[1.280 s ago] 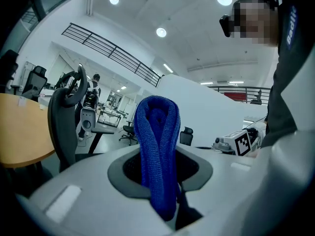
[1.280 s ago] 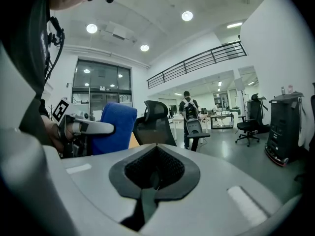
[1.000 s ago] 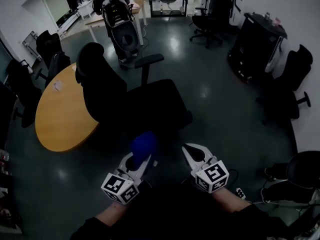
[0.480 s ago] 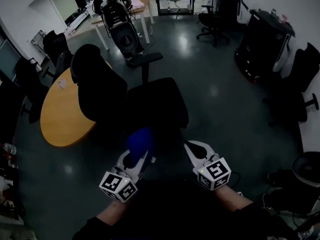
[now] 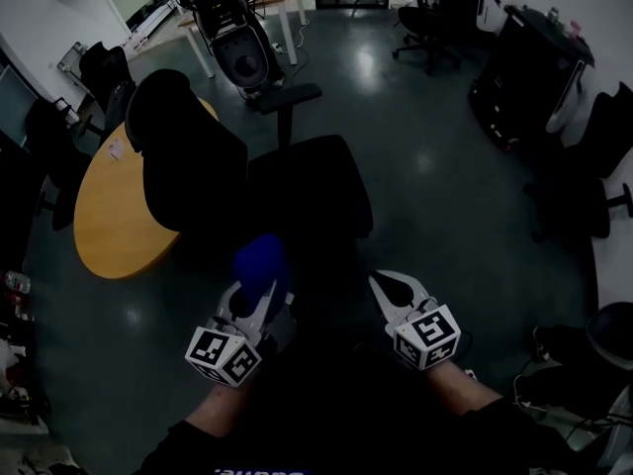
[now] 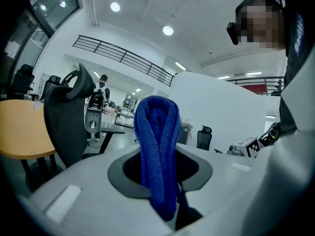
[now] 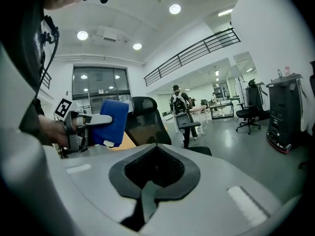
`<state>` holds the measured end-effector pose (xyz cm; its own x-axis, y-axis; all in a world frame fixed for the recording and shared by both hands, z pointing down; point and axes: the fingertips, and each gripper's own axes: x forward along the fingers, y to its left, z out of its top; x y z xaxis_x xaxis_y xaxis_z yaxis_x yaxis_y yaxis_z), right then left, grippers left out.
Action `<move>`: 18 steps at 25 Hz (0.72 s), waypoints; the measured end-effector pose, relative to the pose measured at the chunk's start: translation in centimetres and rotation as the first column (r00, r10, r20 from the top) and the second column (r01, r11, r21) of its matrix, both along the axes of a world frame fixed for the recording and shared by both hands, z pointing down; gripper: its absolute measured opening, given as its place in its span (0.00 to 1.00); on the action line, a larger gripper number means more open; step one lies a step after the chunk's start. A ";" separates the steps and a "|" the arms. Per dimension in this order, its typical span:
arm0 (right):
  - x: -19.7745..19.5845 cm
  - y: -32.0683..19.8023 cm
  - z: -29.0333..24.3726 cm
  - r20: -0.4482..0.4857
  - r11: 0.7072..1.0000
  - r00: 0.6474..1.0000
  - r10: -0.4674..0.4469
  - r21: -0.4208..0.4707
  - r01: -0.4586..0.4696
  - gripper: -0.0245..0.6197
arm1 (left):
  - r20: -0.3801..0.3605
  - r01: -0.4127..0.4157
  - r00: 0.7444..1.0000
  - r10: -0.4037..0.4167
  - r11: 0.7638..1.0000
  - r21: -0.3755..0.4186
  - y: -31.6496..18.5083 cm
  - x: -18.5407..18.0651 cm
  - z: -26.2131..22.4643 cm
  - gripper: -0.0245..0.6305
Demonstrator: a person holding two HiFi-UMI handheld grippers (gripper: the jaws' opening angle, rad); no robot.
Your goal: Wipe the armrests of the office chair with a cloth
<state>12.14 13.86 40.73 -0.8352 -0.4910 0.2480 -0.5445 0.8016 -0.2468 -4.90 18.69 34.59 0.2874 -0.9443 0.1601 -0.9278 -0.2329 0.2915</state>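
Dark grey office floor (image 5: 445, 196) all round, and low down the left gripper (image 5: 255, 293) is clamped on a folded blue cloth (image 5: 259, 258), which sticks up from between its jaws. Right gripper (image 5: 394, 290) sits beside it, jaws pressed together on nothing. Just ahead stands the black office chair (image 5: 302, 201), its far armrest (image 5: 292, 97) jutting out, and a round wooden table (image 5: 109, 216) lies to the chair's left.
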 end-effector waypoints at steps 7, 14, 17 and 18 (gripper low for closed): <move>-1.1 -3.6 1.3 -0.071 0.998 0.995 0.067 -0.009 -0.068 0.05 | 0.028 -0.059 0.998 0.059 0.998 -0.007 -4.9 -2.5 2.3 0.22; -3.9 -10.2 3.2 -0.143 0.988 0.979 0.145 -0.033 -0.151 0.05 | 0.058 -0.152 0.986 0.154 0.988 -0.040 -11.0 -5.8 5.5 0.22; -4.4 -13.2 4.0 -0.186 0.979 0.964 0.191 -0.040 -0.202 0.05 | 0.055 -0.208 0.976 0.210 0.977 -0.037 -13.0 -6.7 7.2 0.22; -4.5 -14.1 4.2 -0.201 0.976 0.958 0.203 -0.041 -0.215 0.05 | 0.049 -0.224 0.973 0.226 0.974 -0.042 -13.5 -7.1 7.8 0.22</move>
